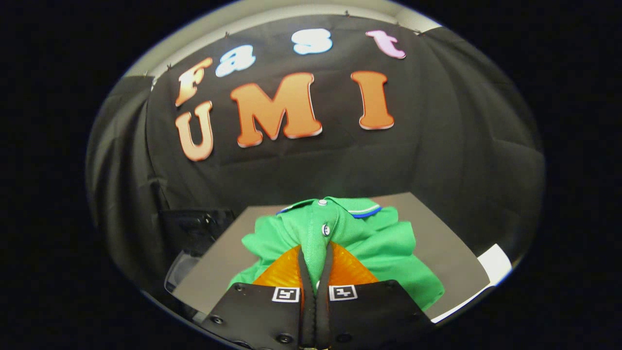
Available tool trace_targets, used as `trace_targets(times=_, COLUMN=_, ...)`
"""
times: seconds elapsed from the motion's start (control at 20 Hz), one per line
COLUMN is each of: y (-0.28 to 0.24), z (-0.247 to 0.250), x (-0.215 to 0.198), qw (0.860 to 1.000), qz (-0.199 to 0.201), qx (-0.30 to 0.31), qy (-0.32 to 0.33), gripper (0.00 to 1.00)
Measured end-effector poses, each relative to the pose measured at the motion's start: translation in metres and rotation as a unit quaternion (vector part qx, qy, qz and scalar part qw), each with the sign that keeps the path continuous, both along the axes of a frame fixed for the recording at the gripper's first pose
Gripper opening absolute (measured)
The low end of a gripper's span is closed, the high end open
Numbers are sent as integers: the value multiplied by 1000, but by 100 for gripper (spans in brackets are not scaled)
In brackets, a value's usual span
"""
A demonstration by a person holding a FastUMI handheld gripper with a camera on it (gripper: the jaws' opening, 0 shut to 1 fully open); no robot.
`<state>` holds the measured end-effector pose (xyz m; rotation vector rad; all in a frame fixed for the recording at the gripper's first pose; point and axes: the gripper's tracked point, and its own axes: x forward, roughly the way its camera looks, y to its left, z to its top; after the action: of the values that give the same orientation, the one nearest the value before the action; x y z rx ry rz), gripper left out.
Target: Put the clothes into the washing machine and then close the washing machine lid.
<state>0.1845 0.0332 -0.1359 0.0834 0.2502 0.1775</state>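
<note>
Over table (437, 233), fingers (315, 250) pinching shirt (384, 253) (level)

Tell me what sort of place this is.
Probably a staged recording booth, not a real laundry room: a black cloth wall hangs behind a plain grey table. The gripper is shut on a green polo shirt, and a dark appliance-like thing sits beside the table.

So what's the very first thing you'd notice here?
The bright green shirt, bunched up on the grey table. The tongs are shut on a fold of it near its buttons. A dark machine sits beside the table.
</note>
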Motion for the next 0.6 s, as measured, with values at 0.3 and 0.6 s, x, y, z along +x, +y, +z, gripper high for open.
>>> trace_targets(times=0.3, y=18, z=63, x=-28, qw=994, qz=19, qx=14, qy=-105, gripper=8)
trace_targets(times=0.6, y=25, z=112, x=-70, qw=986, qz=-4, qx=14, qy=-164, gripper=8)
